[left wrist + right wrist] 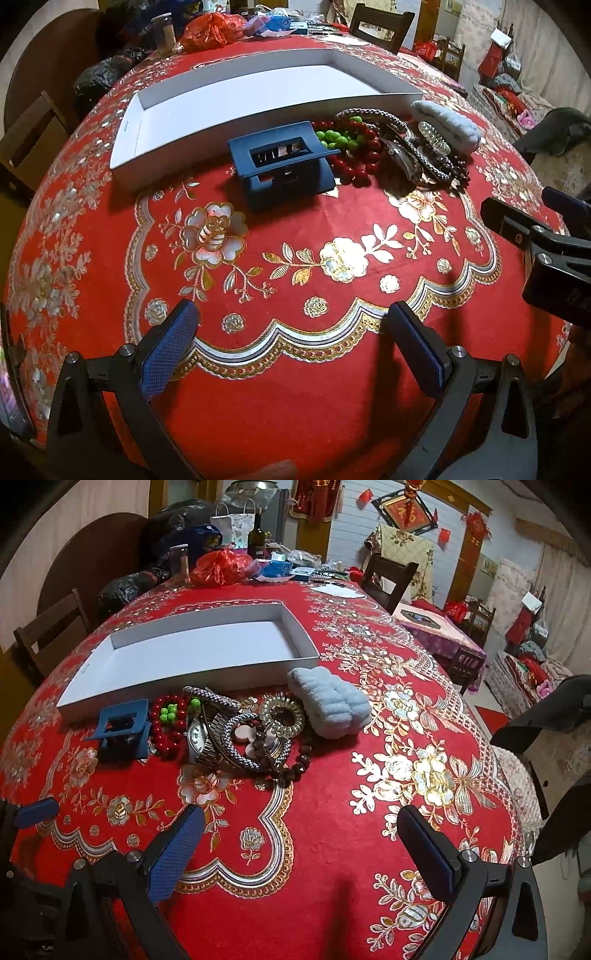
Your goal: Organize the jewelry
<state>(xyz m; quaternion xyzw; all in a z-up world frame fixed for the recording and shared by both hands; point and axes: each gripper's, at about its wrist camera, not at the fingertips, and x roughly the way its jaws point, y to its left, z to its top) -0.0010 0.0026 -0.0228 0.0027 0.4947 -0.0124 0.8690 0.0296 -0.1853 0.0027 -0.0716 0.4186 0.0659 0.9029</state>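
Left gripper [291,347]: fingers spread wide, nothing held, poised over bare red embroidered tablecloth [295,406], short of the pile. Right gripper [301,845]: fingers likewise apart, empty.

Beyond: jewelry heaped together, presumably staged for sorting — blue claw hair clip [282,162], red-and-green bead bracelet [171,720], wristwatch [197,738], braided bangle [255,746], spiral hair tie [282,714], pale blue scrunchie [328,705].

Farther: white shallow box [122,679], empty, just beside the pile, likely the destination.

No legible brand or label.

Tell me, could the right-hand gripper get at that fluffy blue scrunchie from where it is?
Probably yes. The right gripper is open and empty, and only bare red tablecloth lies between it and the blue scrunchie. The scrunchie sits at the pile's right edge, beside the clear coil hair tie, with nothing on top.
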